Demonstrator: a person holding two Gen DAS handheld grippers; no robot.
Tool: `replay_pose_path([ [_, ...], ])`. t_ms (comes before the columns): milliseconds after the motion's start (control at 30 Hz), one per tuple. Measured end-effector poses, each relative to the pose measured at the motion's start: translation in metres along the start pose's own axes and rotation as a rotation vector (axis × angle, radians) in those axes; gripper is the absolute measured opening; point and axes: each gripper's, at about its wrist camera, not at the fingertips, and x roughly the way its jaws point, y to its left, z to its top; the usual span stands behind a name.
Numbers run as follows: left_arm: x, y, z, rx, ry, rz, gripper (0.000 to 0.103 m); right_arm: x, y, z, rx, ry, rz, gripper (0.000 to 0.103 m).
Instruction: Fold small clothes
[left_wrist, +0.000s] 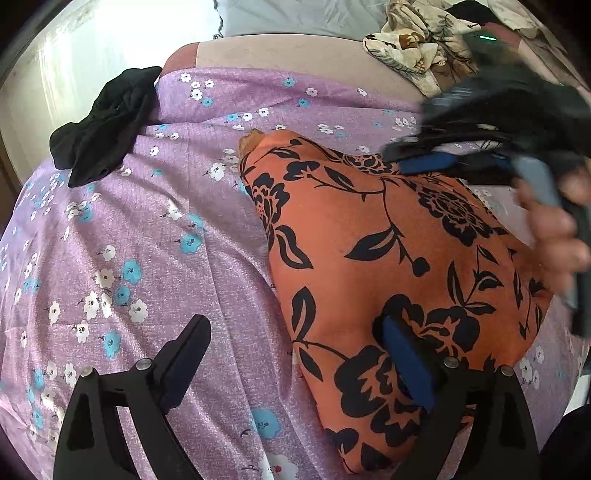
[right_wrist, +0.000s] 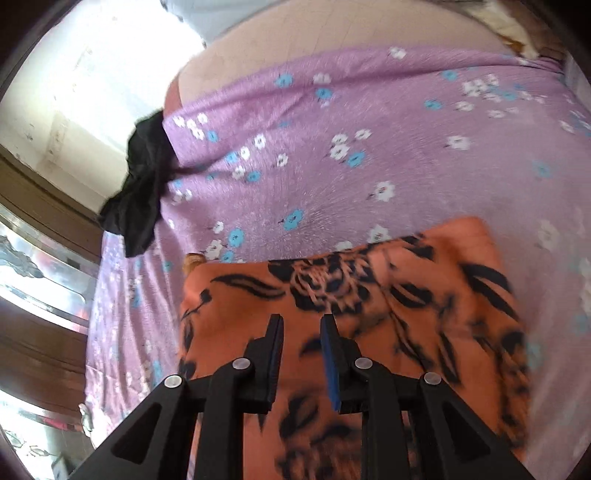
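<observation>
An orange garment with a black flower print (left_wrist: 399, 266) lies folded flat on the purple flowered bedsheet (left_wrist: 155, 229). My left gripper (left_wrist: 295, 325) is open wide above its near left edge, one finger over the sheet, the other over the garment. The right gripper (left_wrist: 424, 158) shows in the left wrist view, blurred, over the garment's far right corner, with a hand behind it. In the right wrist view the right gripper (right_wrist: 302, 321) hovers over the orange garment (right_wrist: 369, 306) with a narrow gap between its jaws and nothing in it.
A crumpled black garment (left_wrist: 99, 125) lies at the sheet's far left edge; it also shows in the right wrist view (right_wrist: 140, 184). A pile of cream patterned clothes (left_wrist: 413, 44) sits at the back right. A grey pillow (left_wrist: 295, 14) lies at the back.
</observation>
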Motion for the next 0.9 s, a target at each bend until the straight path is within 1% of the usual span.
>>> replay_pose_path([
  [100,-0.001,0.0,-0.001,0.001,-0.003,0.003,0.094,-0.031,-0.014,-0.022,0.034,-0.036,-0.002,0.024],
  [133,-0.001,0.0,-0.001,0.0,-0.004,0.004,0.094,-0.036,-0.018,-0.027,0.045,-0.038,-0.013,0.024],
  [200,-0.001,0.0,-0.001,-0.001,-0.004,0.005,0.094,-0.047,-0.03,-0.043,0.084,-0.035,-0.063,0.024],
  [267,-0.001,-0.001,-0.002,-0.001,-0.006,0.006,0.094,-0.048,-0.038,-0.053,0.101,-0.027,-0.094,0.024],
  [333,-0.001,-0.001,-0.002,0.0,-0.007,0.007,0.094,-0.039,-0.047,-0.061,0.11,-0.018,-0.091,0.024],
  [400,-0.001,-0.001,-0.002,-0.001,-0.009,0.006,0.094,-0.035,-0.046,-0.061,0.078,-0.032,-0.097,0.024],
  [433,-0.001,0.0,-0.003,-0.003,-0.008,0.005,0.095,-0.034,-0.045,-0.06,0.066,-0.026,-0.104,0.025],
  [500,-0.001,0.0,-0.002,-0.006,-0.006,0.004,0.095,-0.035,-0.045,-0.058,0.065,-0.019,-0.095,0.027],
  [667,-0.001,0.001,-0.002,-0.011,-0.005,0.004,0.095,-0.045,-0.044,-0.056,0.076,-0.005,-0.067,0.027],
  [767,-0.001,0.003,-0.002,-0.024,-0.002,-0.004,0.095,-0.062,-0.045,-0.057,0.073,-0.036,-0.011,0.028],
  [800,-0.001,0.003,-0.002,-0.03,-0.002,-0.007,0.095,-0.066,-0.047,-0.058,0.081,-0.051,0.007,0.034],
  [833,0.0,0.004,-0.002,-0.034,-0.001,-0.01,0.095,-0.071,-0.05,-0.057,0.095,-0.066,0.025,0.054],
  [867,0.0,0.004,-0.002,-0.037,-0.001,-0.012,0.095,-0.075,-0.054,-0.058,0.11,-0.082,0.039,0.069],
  [900,0.0,0.005,-0.002,-0.042,0.001,-0.013,0.096,-0.081,-0.057,-0.058,0.123,-0.11,0.051,0.081],
])
